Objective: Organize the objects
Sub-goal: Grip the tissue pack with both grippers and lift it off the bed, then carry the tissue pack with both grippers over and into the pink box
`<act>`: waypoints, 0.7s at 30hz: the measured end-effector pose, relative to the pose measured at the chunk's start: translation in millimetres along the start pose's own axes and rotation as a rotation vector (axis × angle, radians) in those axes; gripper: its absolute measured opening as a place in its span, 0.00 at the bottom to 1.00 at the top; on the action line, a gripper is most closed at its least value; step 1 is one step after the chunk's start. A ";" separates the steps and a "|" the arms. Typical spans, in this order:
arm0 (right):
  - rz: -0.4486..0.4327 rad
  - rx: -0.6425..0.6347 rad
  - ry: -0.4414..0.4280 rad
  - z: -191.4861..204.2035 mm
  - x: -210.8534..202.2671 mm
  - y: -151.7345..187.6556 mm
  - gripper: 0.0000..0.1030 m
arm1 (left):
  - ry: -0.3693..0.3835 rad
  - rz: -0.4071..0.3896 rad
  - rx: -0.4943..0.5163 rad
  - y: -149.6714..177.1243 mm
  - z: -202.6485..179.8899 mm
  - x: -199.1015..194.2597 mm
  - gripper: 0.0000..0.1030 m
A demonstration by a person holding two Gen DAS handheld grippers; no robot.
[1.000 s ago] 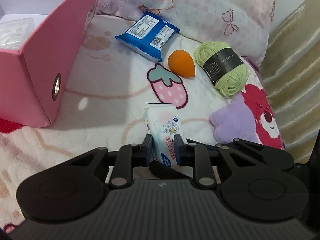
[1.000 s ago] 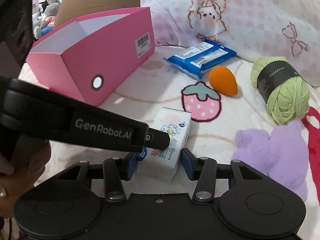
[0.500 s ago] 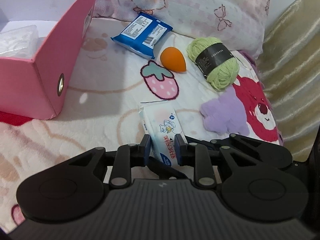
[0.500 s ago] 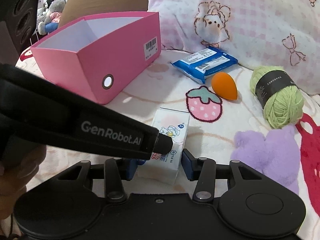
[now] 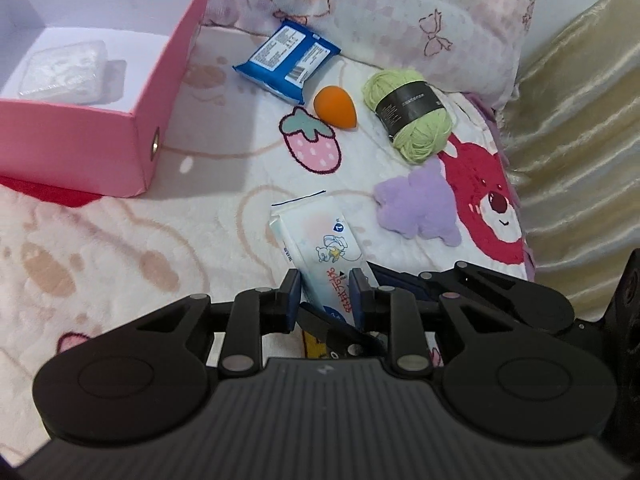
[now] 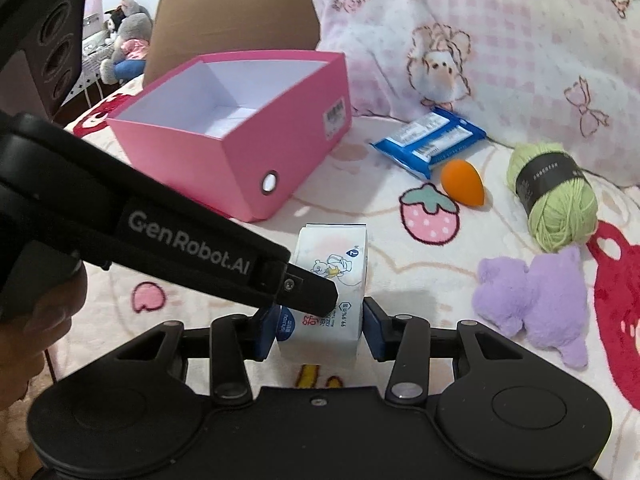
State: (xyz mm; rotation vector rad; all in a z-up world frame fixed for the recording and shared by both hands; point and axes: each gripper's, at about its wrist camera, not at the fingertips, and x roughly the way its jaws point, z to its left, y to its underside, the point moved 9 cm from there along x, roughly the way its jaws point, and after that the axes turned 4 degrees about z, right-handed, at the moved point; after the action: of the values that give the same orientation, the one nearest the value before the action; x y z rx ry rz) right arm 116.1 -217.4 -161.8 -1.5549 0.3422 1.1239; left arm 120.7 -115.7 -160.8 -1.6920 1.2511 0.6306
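I hold one white tissue pack [image 5: 320, 248] with both grippers: my left gripper [image 5: 325, 294] is clenched on its thin edges, and my right gripper [image 6: 320, 326], whose fingers have just been closing, presses its wider sides. The pack is lifted above the bed blanket [image 5: 140, 240], not yet near the pink box [image 6: 248, 148], which already keeps a clear packet [image 5: 64, 68]. I think the danger is that my two hands do not move together; then the soft pack can twist, fold or slip out. It can also catch on the box wall [image 6: 280, 136] if I carry it too low. The yarn [image 5: 410, 114], the orange sponge [image 5: 335, 106] and the blue pack [image 5: 286, 60] lie well apart.
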 end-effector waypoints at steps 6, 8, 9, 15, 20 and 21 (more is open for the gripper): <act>-0.002 -0.042 0.003 13.5 -12.9 -4.5 0.47 | -0.015 -0.006 -0.003 3.3 -3.0 -19.8 0.23; -0.021 -0.048 0.008 17.7 -17.7 -6.0 0.47 | -0.017 -0.016 -0.002 3.5 -3.3 -26.6 0.23; -0.026 -0.042 0.005 19.3 -19.4 -7.0 0.47 | -0.019 -0.019 -0.002 3.6 -3.2 -29.8 0.23; -0.033 -0.060 0.011 31.3 -29.4 -13.9 0.47 | -0.013 -0.029 -0.016 4.6 -0.2 -46.9 0.23; -0.031 -0.069 0.008 39.2 -36.9 -17.9 0.47 | -0.014 -0.047 -0.014 6.9 1.4 -59.9 0.23; -0.032 -0.076 0.012 41.1 -38.1 -19.0 0.47 | -0.013 -0.051 -0.015 6.8 1.6 -63.0 0.23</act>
State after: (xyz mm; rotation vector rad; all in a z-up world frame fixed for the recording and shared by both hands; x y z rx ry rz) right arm 91.6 -188.2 -116.6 -1.6285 0.2842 1.1140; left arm 92.2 -85.5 -112.8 -1.7237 1.1923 0.6206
